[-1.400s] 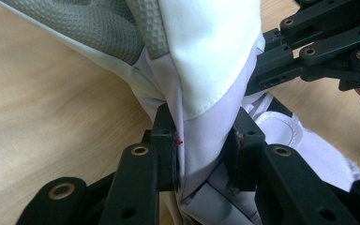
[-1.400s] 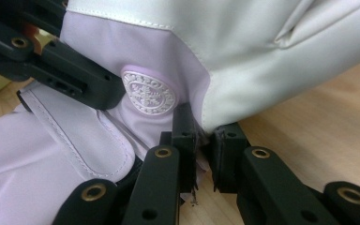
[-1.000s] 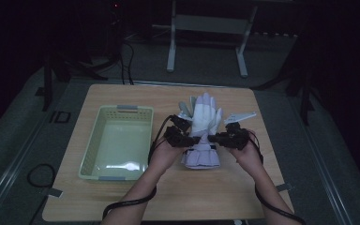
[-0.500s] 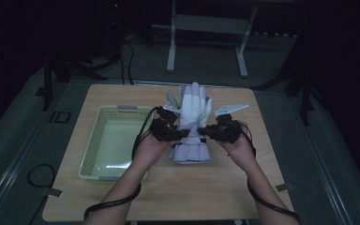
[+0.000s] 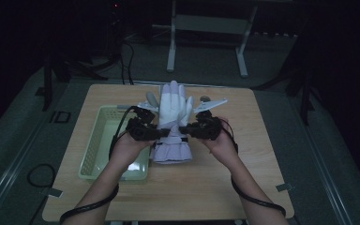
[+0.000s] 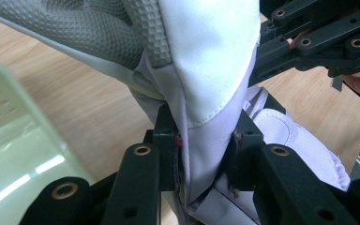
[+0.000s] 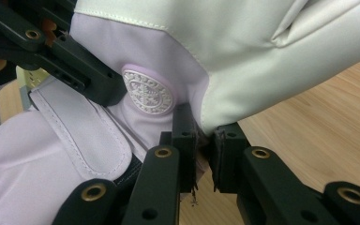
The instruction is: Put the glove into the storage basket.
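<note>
Here the person holds a white and lilac glove (image 5: 172, 123) up off the wooden tabletop (image 5: 243, 154), stretched between the two tools at its wrist. The left gripper (image 5: 161, 134) is clenched on a fold of fabric at the glove's left edge; in the left gripper view its pads pinch the seam where white meets lilac (image 6: 201, 154), with the grey textured palm above. The right gripper (image 5: 183, 130) is likewise clamped on the opposite edge, and the right gripper view shows its jaws biting the cloth just below a round embossed badge (image 7: 147, 97) and beside a lilac strap (image 7: 82, 131). The glove's fingers point away from the person and the gathered cuff hangs toward them. A pale green basket (image 5: 93, 145) sits just to the left of the glove, and a second glove (image 5: 211, 102) lies partly hidden behind it near the far edge. The step in hand looks like carrying the glove over to the basket. To do it well, both hands should travel together at the same pace so the fabric stays taut and neither pinch slips, keep the cuff high enough to pass the basket's near rim, and only let go once the glove hangs squarely over the basket's floor.
</note>
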